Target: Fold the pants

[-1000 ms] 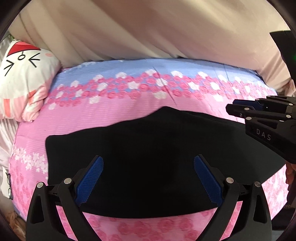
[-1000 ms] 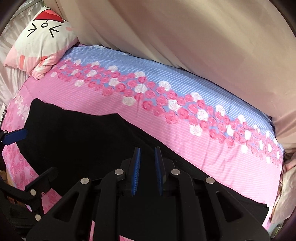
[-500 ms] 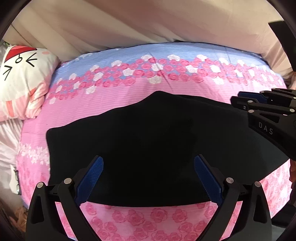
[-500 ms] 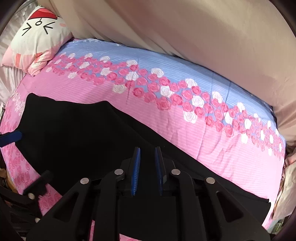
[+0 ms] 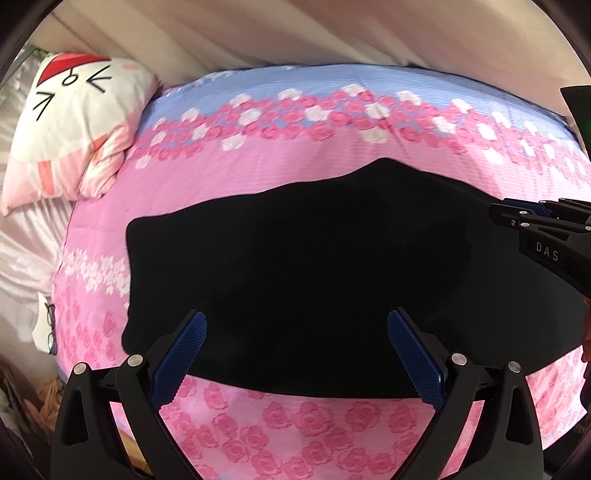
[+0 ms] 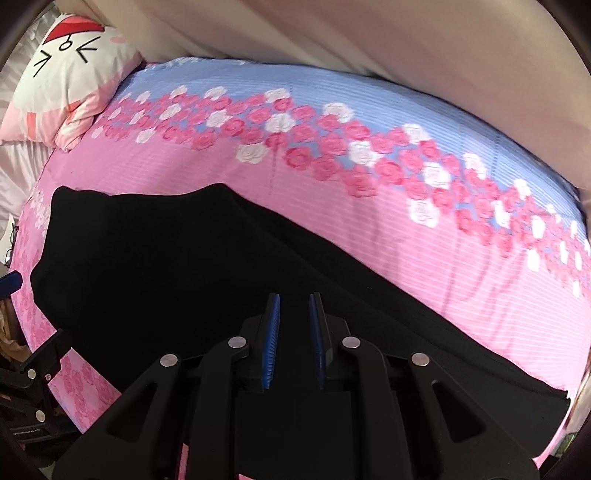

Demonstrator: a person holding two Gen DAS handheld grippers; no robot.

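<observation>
Black pants (image 5: 314,280) lie flat on the pink rose bedspread (image 5: 295,424), stretching left to right; they also show in the right wrist view (image 6: 166,273). My left gripper (image 5: 295,325) is open and empty, hovering above the near edge of the pants. My right gripper (image 6: 294,302) has its blue pads nearly together with a narrow gap and nothing between them, above the pants' middle. It shows at the right edge of the left wrist view (image 5: 517,214).
A white and pink cartoon-face pillow (image 5: 74,125) lies at the far left of the bed. A beige curtain (image 5: 332,33) hangs behind the bed. White sheets (image 5: 26,251) and glasses (image 5: 50,325) are at the left.
Both views have shifted slightly; the left gripper has drawn back toward the near edge, showing more bedspread in front of the pants. Jaws are unchanged.
</observation>
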